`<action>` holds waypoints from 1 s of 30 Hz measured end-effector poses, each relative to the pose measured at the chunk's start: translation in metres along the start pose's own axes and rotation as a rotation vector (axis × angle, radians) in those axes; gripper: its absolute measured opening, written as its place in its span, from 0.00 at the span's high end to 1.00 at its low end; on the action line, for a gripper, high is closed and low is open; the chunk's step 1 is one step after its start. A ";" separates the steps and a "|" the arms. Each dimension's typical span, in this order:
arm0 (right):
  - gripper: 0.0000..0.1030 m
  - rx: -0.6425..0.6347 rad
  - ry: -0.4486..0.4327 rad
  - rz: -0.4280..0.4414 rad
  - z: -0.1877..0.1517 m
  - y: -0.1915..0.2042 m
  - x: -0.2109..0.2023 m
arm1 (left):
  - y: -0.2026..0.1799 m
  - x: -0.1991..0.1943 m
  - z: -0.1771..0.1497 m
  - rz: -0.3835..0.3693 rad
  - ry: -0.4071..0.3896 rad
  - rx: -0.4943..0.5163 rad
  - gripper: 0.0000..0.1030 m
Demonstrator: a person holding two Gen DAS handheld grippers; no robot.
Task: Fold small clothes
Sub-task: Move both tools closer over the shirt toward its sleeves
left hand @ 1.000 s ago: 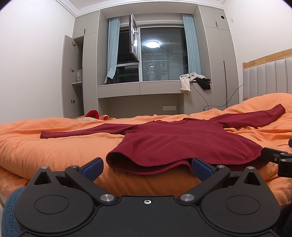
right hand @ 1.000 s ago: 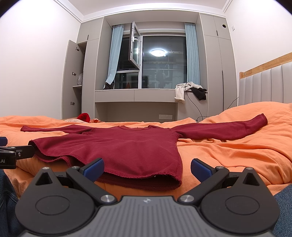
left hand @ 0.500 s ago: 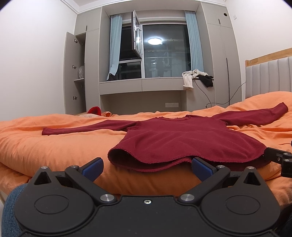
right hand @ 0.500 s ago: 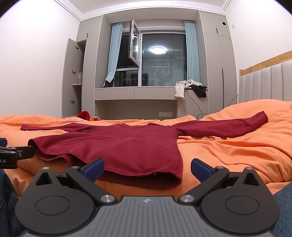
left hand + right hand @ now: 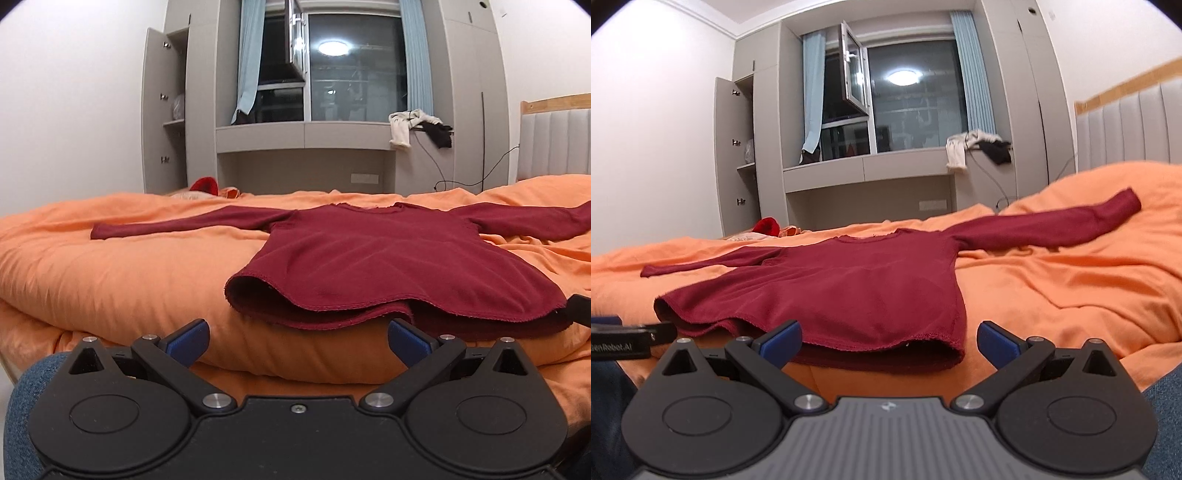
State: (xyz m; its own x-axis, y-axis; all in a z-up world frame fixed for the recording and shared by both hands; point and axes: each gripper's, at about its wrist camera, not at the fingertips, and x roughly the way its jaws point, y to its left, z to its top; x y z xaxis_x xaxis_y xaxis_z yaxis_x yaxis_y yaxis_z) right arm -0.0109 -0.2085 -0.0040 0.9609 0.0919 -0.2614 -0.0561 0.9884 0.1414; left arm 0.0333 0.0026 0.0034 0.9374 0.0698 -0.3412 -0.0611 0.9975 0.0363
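Orange duvet [image 5: 110,280], soft, rumpled, covers bed. Dark red knit top [image 5: 369,273] lies flat on it, sleeves outspread, raw hem nearest. Left gripper [image 5: 298,341] and right gripper [image 5: 889,341] before hem, jaws apart, holding nothing. White garment [image 5: 956,153] drapes over window ledge beyond.

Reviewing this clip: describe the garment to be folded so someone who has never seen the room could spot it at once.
Start at the bed with the orange duvet that fills the foreground. Spread flat on it, hem toward the cameras, lies a dark red long-sleeved top with both sleeves stretched outward. It is the only garment laid out flat; the other clothes are bunched far behind.
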 end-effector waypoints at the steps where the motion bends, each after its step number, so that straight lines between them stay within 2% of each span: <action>1: 0.00 0.015 0.010 0.003 0.002 -0.003 0.001 | 0.000 0.001 0.001 0.005 0.007 -0.001 0.00; 9: 0.00 0.129 0.080 0.019 0.030 -0.041 0.023 | -0.006 0.015 0.017 0.047 0.082 0.000 0.00; 15: 0.00 0.049 0.063 -0.033 0.057 -0.055 0.040 | -0.013 0.027 0.034 0.065 0.102 0.011 0.00; 20: 0.00 0.005 0.061 -0.041 0.072 -0.064 0.057 | -0.020 0.035 0.052 0.063 0.113 0.000 0.00; 30: 0.00 0.045 0.076 -0.047 0.115 -0.102 0.109 | -0.044 0.067 0.100 0.030 0.073 0.030 0.00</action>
State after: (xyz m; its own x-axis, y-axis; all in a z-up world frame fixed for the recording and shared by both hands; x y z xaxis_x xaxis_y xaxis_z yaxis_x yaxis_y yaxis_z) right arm 0.1304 -0.3132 0.0631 0.9387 0.0561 -0.3401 0.0027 0.9854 0.1700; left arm 0.1334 -0.0378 0.0729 0.9075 0.1018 -0.4075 -0.0776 0.9941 0.0755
